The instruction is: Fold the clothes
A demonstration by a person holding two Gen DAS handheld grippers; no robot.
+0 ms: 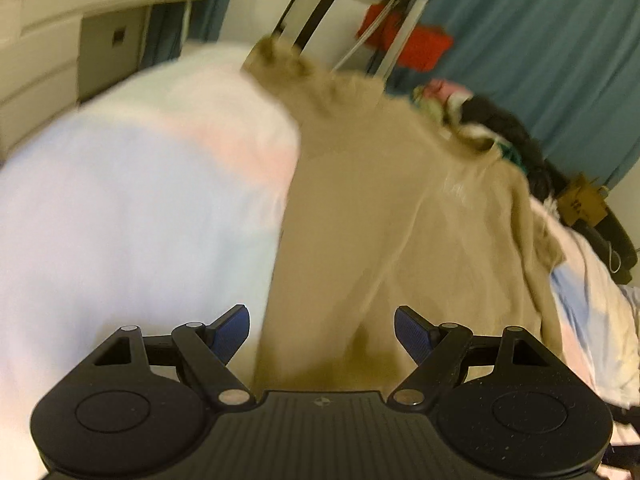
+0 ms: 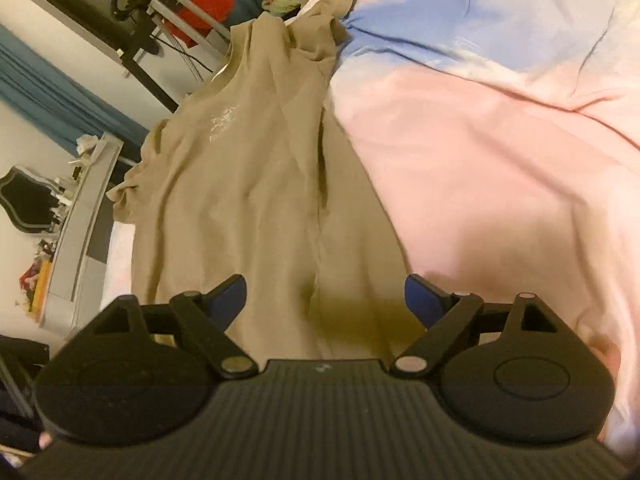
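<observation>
A tan shirt (image 1: 392,216) with a small white chest print lies spread lengthwise on a pastel pink, blue and white bedsheet (image 1: 132,200). My left gripper (image 1: 322,334) is open and empty, low over the shirt's near hem. In the right wrist view the same tan shirt (image 2: 248,184) stretches away from me on the bedsheet (image 2: 500,152). My right gripper (image 2: 324,300) is open and empty just above the shirt's near end, with its blue pads apart on either side of the cloth.
A pile of other clothes (image 1: 492,120) lies at the far end of the bed. A red item (image 1: 416,44) hangs on a metal frame by blue curtains (image 1: 552,48). A white dresser (image 1: 48,48) stands beside the bed; it also shows in the right wrist view (image 2: 76,232).
</observation>
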